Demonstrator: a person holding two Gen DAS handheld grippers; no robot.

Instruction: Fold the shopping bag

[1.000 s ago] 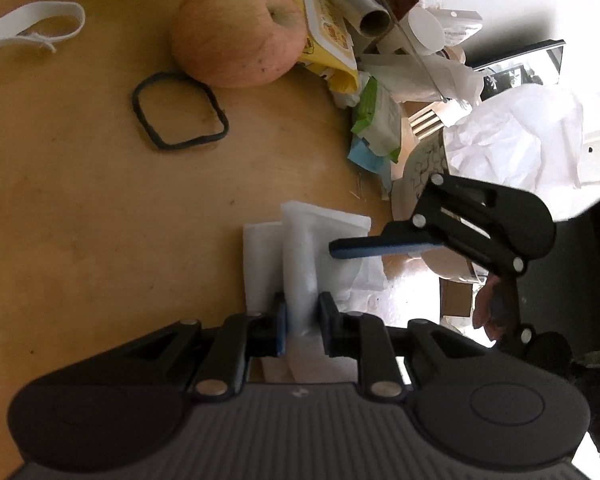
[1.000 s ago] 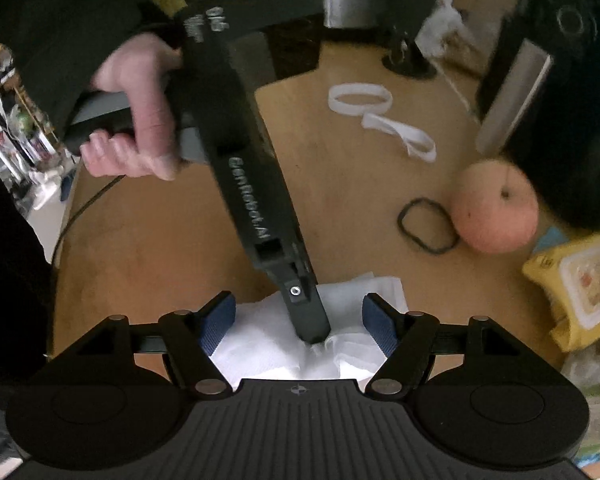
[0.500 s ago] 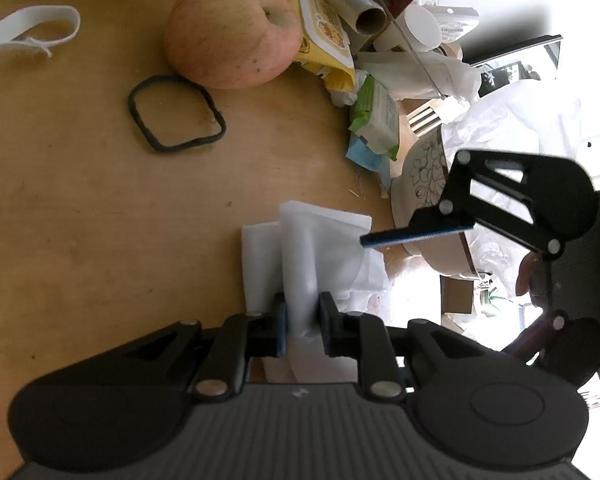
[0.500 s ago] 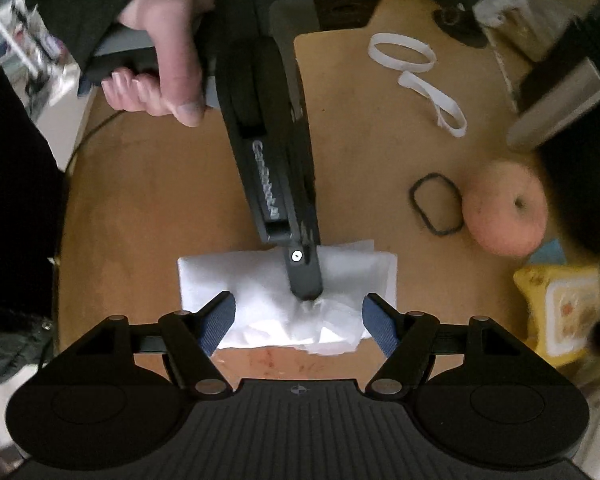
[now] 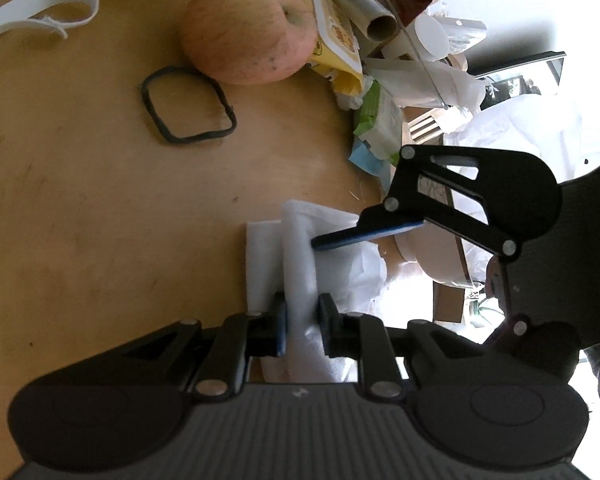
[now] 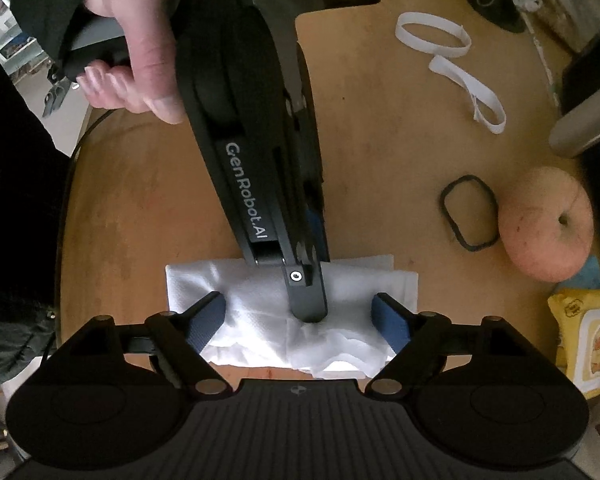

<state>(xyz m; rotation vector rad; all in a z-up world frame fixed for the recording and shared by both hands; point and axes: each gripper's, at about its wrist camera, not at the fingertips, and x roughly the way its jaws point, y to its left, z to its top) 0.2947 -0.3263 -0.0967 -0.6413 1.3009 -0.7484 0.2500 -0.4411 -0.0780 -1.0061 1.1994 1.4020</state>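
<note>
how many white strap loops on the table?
2. One white strap loop lies at the table's far edge; the second white strap loop lies just nearer, toward the apple. More may be hidden in the clutter.

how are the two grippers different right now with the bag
The left gripper is pinched on a raised fold of the shopping bag; the right gripper stands wide open, having just opened further, its pads clear of the bag. Left comes in slanted; right looks nearly straight down. Both are black with blue pads.
</note>
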